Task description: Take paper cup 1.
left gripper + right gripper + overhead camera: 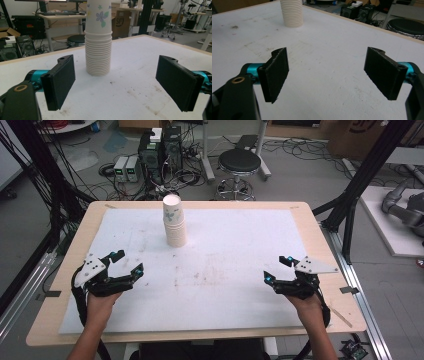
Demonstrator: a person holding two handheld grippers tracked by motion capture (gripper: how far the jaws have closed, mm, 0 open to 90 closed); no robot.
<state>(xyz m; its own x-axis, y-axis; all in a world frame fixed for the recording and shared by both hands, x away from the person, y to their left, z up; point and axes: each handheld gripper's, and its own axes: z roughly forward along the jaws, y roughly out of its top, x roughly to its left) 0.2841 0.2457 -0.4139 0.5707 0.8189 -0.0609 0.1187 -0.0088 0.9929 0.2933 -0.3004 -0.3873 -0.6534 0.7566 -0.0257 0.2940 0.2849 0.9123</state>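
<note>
Upright on the far middle of the table stands the stack of paper cups (174, 222), cream-white, with many thin rims ribbed close one under another; the top cup carries small blue and green flowers. It rests on a white sheet (240, 270), matte and stained with brown specks, over the pale wooden table (320, 245). Well apart from it, the left gripper (127, 262) and the right gripper (278, 269) hover near the front edge, both released, flat black pads wide apart and holding nothing.
</note>
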